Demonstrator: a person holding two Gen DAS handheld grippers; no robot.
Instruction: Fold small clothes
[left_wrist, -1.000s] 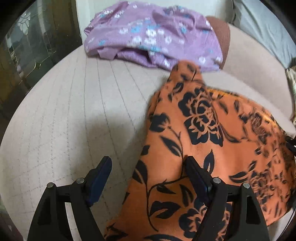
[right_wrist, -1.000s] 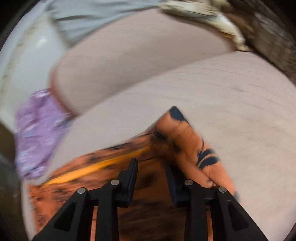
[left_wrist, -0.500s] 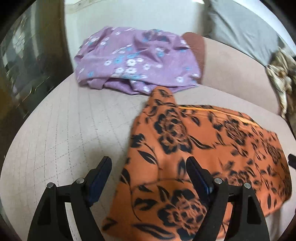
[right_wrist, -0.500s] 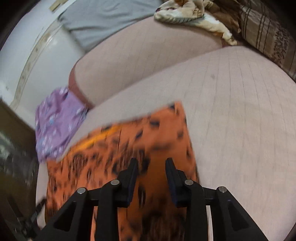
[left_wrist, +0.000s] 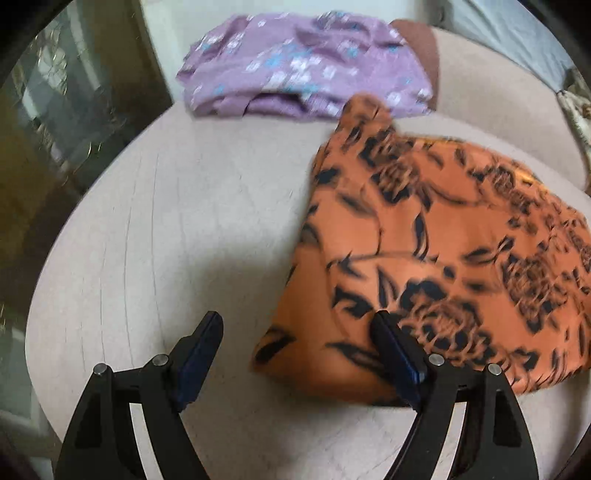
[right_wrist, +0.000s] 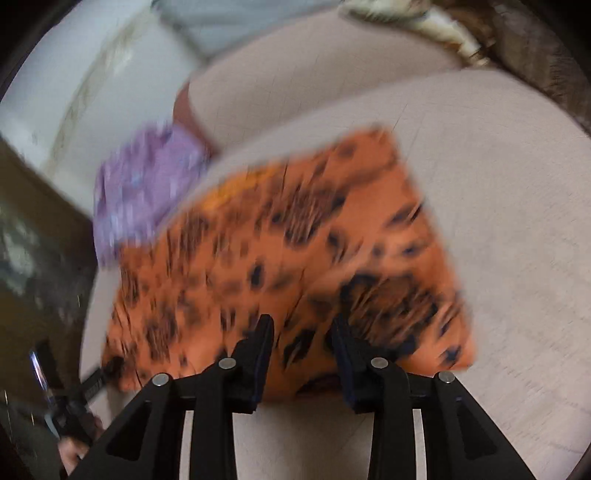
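surface: beige quilted cushion | garment: orange black-flowered cloth lies folded flat on cushion, just in front of purple floral cloth | left gripper: jaws spread wide, nothing held, one finger over cloth's near corner | right gripper: jaws partly apart, just been opening, above cloth's near edge, no grip

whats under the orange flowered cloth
The orange flowered cloth lies flat on the beige quilted cushion, which shows all around it. Whatever lies beneath its middle is covered, so nothing more can be told.
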